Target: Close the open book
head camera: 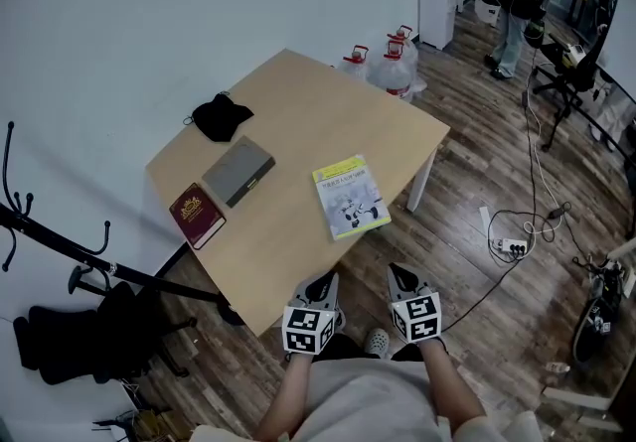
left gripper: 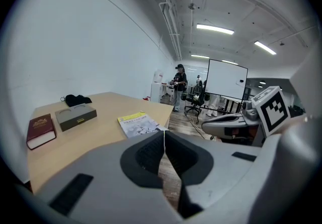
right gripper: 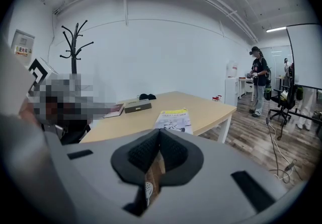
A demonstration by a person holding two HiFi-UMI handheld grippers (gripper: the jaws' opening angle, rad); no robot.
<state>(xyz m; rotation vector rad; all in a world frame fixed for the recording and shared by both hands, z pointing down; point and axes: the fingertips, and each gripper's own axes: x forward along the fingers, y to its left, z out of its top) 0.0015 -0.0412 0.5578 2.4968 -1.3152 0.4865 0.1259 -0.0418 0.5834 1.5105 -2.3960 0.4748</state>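
A yellow-and-white book lies flat on the wooden table near its right edge, cover up, and looks closed. Both gripper views show that book ahead of the jaws. My left gripper hangs short of the table's near corner, its jaws pressed together with nothing between them. Beside it my right gripper is over the floor, likewise shut and empty. Neither touches the book.
On the table's left part lie a dark red book, a grey box and a black pouch. Water jugs stand behind the table. A coat rack lies at left; cables and a power strip at right. A person stands far back.
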